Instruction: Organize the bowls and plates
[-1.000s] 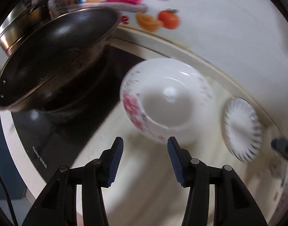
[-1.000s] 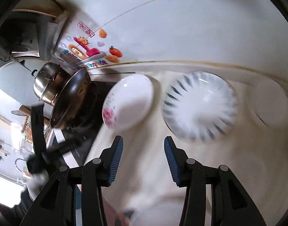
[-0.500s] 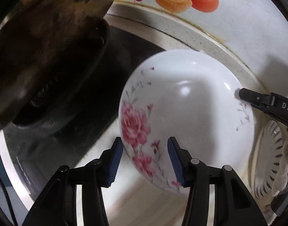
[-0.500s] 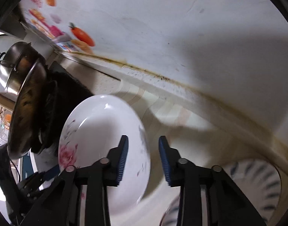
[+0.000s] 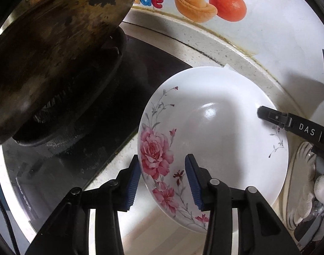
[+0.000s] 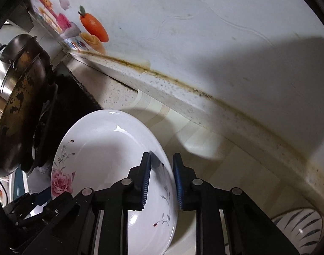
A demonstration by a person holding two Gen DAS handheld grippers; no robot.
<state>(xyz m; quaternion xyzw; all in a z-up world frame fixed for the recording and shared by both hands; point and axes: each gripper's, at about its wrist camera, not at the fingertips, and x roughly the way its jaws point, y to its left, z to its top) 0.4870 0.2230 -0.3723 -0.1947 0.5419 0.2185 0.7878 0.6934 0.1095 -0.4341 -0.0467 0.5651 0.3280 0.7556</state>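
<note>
A white bowl with pink roses (image 5: 215, 131) sits on the counter beside the stove. My left gripper (image 5: 162, 180) is open, its blue pads on either side of the bowl's near-left rim. In the right wrist view the same bowl (image 6: 102, 148) lies low centre, and my right gripper (image 6: 162, 182) straddles its right rim with a narrow gap, not clamped. The right gripper's finger also shows in the left wrist view (image 5: 289, 123) over the bowl's far right rim. A white plate with dark-striped rim (image 6: 299, 229) lies to the right.
A worn dark wok (image 5: 55, 53) sits on the black stove (image 5: 77, 159) at left, close to the bowl. A steel pot (image 6: 11, 59) stands behind it. The tiled wall with fruit stickers (image 5: 225, 6) runs along the back of the counter (image 6: 204, 144).
Both grippers moved in to the rose bowl from opposite sides. The right gripper's jaws narrowed around the bowl's right rim. The left gripper's pads now flank the near-left rim.
</note>
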